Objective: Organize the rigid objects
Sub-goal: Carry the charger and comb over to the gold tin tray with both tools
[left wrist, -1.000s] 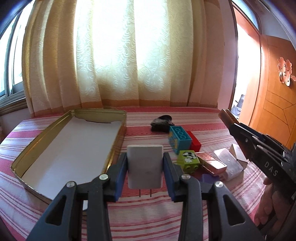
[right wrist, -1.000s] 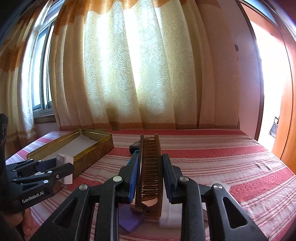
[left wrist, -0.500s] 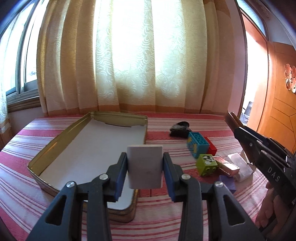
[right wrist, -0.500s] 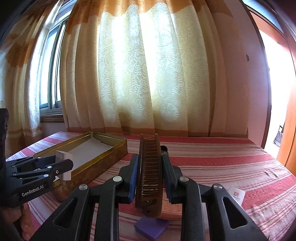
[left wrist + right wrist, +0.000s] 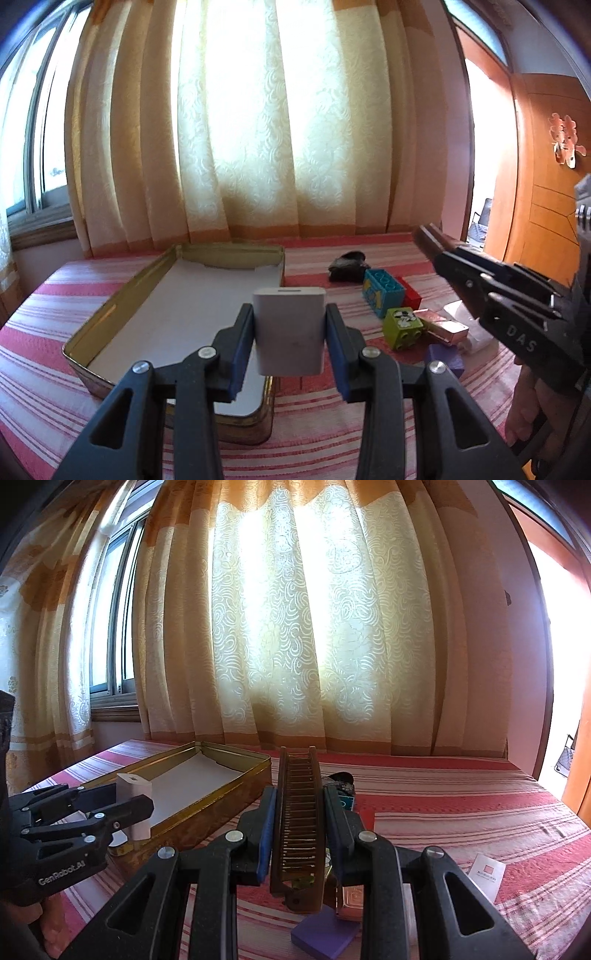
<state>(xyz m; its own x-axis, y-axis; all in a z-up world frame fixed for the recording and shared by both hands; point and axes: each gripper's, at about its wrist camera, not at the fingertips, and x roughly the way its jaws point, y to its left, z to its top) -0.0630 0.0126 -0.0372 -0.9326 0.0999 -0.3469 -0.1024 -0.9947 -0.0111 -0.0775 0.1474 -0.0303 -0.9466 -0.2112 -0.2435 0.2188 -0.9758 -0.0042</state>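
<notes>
My left gripper (image 5: 290, 341) is shut on a white plug adapter (image 5: 290, 328) and holds it above the near right corner of a gold tin tray (image 5: 122, 306). The adapter also shows in the right wrist view (image 5: 135, 805), over the tray's near end (image 5: 221, 794). My right gripper (image 5: 299, 830) is shut on a brown wooden comb (image 5: 299, 823), held in the air to the right of the tray. The comb's tip shows in the left wrist view (image 5: 432, 240).
On the striped cloth right of the tray lie a blue brick (image 5: 382, 291), a red brick (image 5: 410, 293), a green brick (image 5: 402, 326), a pink metallic box (image 5: 443, 326), a purple block (image 5: 445, 360), a black object (image 5: 347, 269) and a white card (image 5: 485, 873).
My left gripper has moved left and up with the adapter, from beside the tray to above its near right corner. My right gripper has risen and moved toward the tray with the comb.
</notes>
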